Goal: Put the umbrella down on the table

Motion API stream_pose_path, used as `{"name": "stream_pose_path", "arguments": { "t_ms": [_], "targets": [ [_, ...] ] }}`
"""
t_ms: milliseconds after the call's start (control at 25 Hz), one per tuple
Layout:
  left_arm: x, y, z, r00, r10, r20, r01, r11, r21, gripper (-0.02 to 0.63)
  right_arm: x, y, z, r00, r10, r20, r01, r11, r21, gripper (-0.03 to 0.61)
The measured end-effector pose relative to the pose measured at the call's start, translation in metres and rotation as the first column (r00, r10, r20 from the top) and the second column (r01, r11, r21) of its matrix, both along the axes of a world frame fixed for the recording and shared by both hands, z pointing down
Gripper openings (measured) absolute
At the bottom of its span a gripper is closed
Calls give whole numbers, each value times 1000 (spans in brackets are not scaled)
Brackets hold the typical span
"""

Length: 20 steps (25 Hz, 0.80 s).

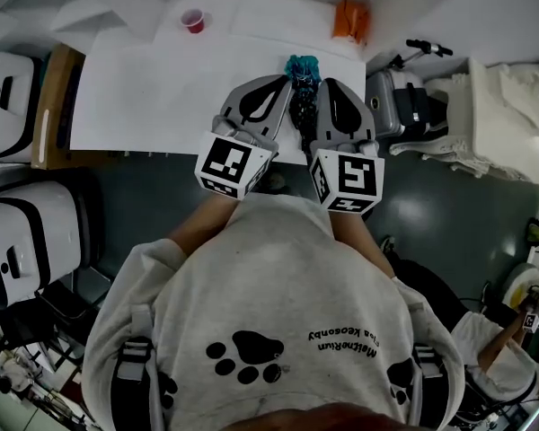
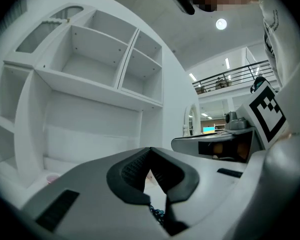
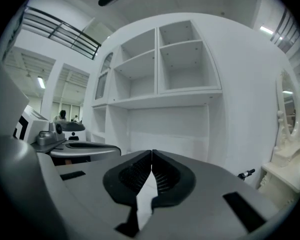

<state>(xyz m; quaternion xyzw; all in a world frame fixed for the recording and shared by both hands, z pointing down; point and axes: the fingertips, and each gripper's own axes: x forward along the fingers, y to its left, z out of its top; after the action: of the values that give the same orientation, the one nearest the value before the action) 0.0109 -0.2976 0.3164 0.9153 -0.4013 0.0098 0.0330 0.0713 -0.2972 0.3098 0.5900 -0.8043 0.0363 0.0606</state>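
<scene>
The folded umbrella (image 1: 302, 86), teal at its far end and dark along its length, lies on the white table (image 1: 153, 88) near the front edge. Seen from the head view, my left gripper (image 1: 283, 81) is just left of it and my right gripper (image 1: 326, 84) just right, both held level above the table edge. The left gripper (image 2: 150, 150) has its tips together with nothing between the pads; a bit of the umbrella (image 2: 157, 213) shows below through the gap. My right gripper (image 3: 151, 152) is shut and empty.
A red cup (image 1: 192, 20) and an orange object (image 1: 351, 18) stand at the table's far side. White cases (image 1: 9, 88) sit to the left, a grey suitcase (image 1: 395, 101) to the right. A white shelf unit (image 2: 100, 64) rises ahead. Another person (image 1: 494, 339) is at lower right.
</scene>
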Motion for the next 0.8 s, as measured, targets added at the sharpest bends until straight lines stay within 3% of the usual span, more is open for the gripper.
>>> {"name": "stream_pose_path", "arguments": {
  "t_ms": [480, 800],
  "targets": [
    [-11, 55, -59, 999, -33, -40, 37, 995, 98, 11, -16, 65, -68, 997, -67, -44, 75, 977, 202, 32],
    [-8, 69, -51, 999, -30, -30, 33, 995, 97, 11, -13, 72, -57, 998, -67, -16, 69, 981, 182, 32]
  ]
}}
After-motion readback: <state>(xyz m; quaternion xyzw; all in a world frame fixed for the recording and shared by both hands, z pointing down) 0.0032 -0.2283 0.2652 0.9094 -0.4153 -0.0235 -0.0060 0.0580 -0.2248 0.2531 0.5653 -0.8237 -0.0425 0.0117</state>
